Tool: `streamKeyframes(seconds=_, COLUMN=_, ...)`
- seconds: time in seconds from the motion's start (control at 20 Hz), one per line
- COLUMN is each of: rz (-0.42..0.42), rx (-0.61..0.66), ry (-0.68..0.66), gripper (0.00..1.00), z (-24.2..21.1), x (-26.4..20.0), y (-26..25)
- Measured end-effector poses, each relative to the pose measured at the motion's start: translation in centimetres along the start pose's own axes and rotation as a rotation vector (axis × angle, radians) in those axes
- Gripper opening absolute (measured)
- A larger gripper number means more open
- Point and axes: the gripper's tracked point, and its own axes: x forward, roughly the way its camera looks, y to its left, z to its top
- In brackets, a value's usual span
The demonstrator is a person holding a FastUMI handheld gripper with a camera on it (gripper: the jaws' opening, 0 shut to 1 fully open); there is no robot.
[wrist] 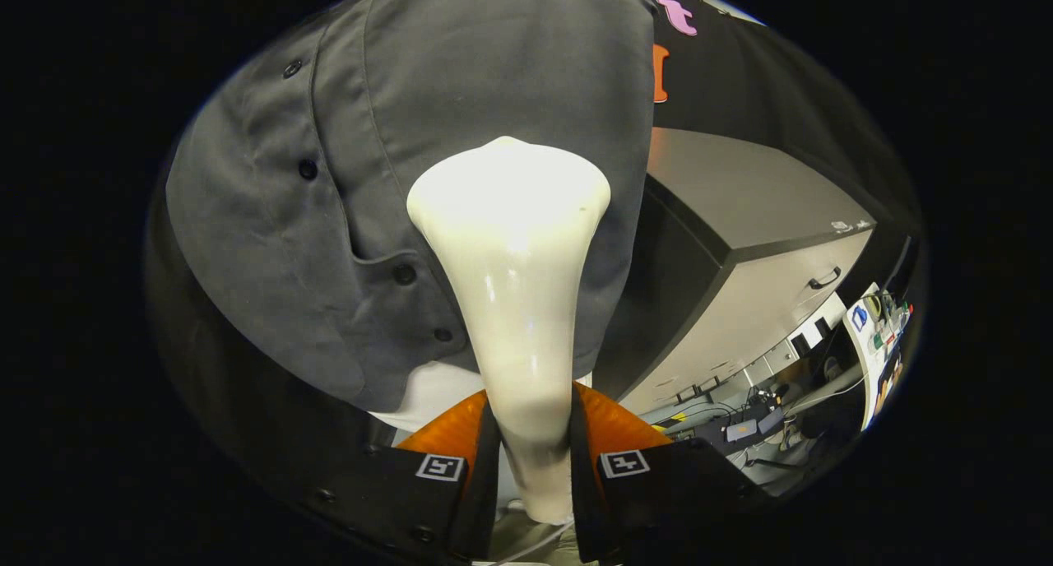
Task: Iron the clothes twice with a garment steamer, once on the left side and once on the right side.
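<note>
A cream-white garment steamer (514, 286) stands up between my fingers, its handle clamped by both of them and its wide head pointing away. My gripper (533, 455) is shut on that handle. The steamer's head lies against a dark grey buttoned shirt (461, 97) that hangs just beyond it. The head sits to the right of the shirt's button row (308, 169), over the shirt's right half. The contact face of the head is hidden from me.
A grey cabinet (740, 262) with drawer handles stands to the right of the shirt. Below it lie cables and small devices (740, 426) on a floor or low surface. A white cord (526, 541) trails under the steamer's handle.
</note>
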Motion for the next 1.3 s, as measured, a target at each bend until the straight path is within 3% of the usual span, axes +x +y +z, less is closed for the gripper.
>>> streamKeyframes(seconds=0.3, rz=0.000, rx=0.023, ry=0.007, gripper=0.46, z=-0.8, x=-0.1, y=-0.6)
streamKeyframes(seconds=0.9, rz=0.025, rx=0.048, ry=-0.233, gripper=0.46, z=9.0, x=-12.1, y=0.4)
streamKeyframes(seconds=1.3, rz=0.101, rx=0.004, ry=-0.356, gripper=0.46, z=13.0, x=-16.0, y=5.4)
